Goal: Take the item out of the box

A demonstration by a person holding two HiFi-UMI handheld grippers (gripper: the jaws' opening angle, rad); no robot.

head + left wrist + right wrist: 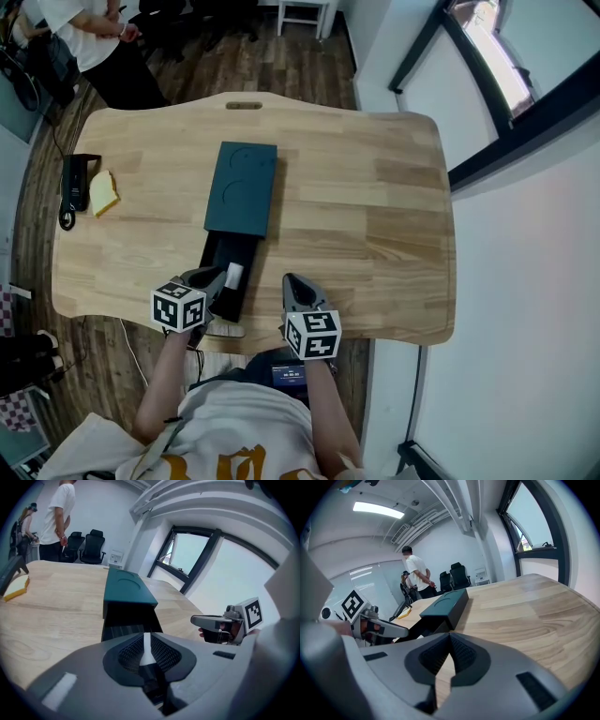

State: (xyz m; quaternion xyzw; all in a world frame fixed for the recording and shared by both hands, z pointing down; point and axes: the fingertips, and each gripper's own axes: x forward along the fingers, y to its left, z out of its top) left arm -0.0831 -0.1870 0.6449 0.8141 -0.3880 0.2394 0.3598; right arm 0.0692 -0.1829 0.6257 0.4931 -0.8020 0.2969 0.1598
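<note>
Your left gripper (218,278) is pinching the thin white item (233,274), jaws nearly together, right over the pulled-out tray (217,255) of the box (242,187). So I'd say you're getting close: it's gripped but not yet lifted clear. Your right gripper (292,282) is idling beside the tray, jaws together, holding nothing.

Head view looks steeply down; both gripper views share the box (129,590).

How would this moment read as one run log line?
left gripper shut on white item | right gripper shut, empty | box drawer pulled out
</note>
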